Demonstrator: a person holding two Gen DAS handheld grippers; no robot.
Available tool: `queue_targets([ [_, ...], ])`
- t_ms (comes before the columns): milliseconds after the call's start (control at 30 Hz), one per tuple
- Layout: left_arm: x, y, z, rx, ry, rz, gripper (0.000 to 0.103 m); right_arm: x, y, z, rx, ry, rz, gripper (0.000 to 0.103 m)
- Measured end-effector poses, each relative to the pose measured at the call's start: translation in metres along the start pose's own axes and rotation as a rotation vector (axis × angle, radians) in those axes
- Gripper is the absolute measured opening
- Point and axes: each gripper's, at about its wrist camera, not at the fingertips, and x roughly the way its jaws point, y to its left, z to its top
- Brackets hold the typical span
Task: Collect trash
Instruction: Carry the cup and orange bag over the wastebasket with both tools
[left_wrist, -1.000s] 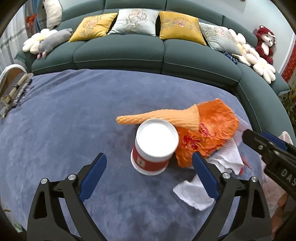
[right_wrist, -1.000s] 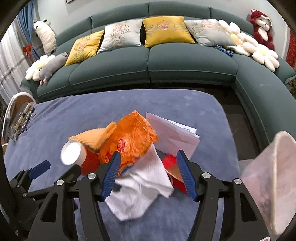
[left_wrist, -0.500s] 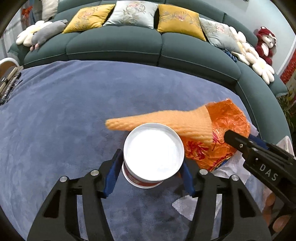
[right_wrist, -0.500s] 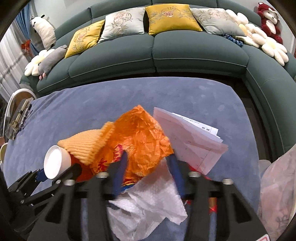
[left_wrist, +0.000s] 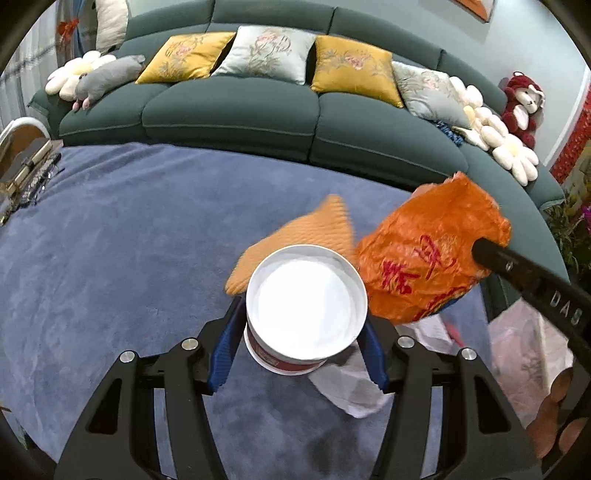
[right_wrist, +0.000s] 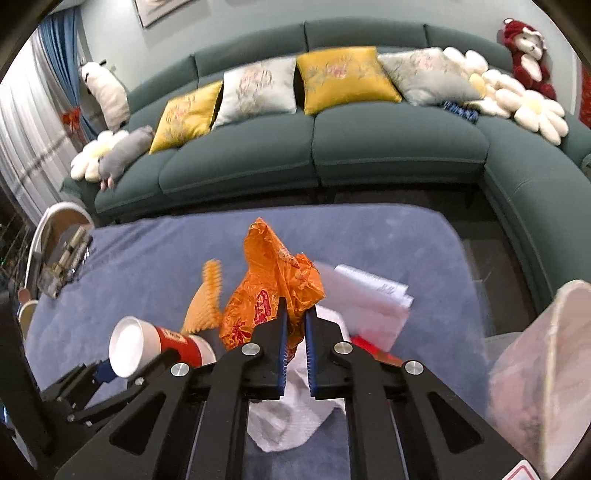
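A blue carpet (left_wrist: 129, 240) lies before a green sofa (left_wrist: 229, 110) lined with cushions. The left claw (left_wrist: 299, 347), angled down, is clamped on a cup (left_wrist: 306, 302). The right claw (right_wrist: 295, 350) has just been closing and pinches an orange bag (right_wrist: 273, 291) above a tissue (right_wrist: 291, 417) and paper (right_wrist: 365, 299).

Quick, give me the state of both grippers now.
Left gripper: closed on the paper cup.
Right gripper: jaws just closed further, pinching the orange plastic bag.

White letters "DAS" stand on the black right tool (left_wrist: 532, 280); the orange bag's (left_wrist: 424, 258) red characters are unreadable.
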Motion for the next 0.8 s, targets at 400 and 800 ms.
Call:
queue_targets([
  [400,-0.052,-0.067,-0.003,0.062,-0.063,-0.070,0.055,-0.086,-0.053,0.007,0.051,-0.120,-0.050,0.008],
  [800,-0.066,-0.087,-0.048,0.108,-0.029,-0.082,0.055,-0.088,-0.077,-0.070,0.067,0.025,-0.002,0.008],
])
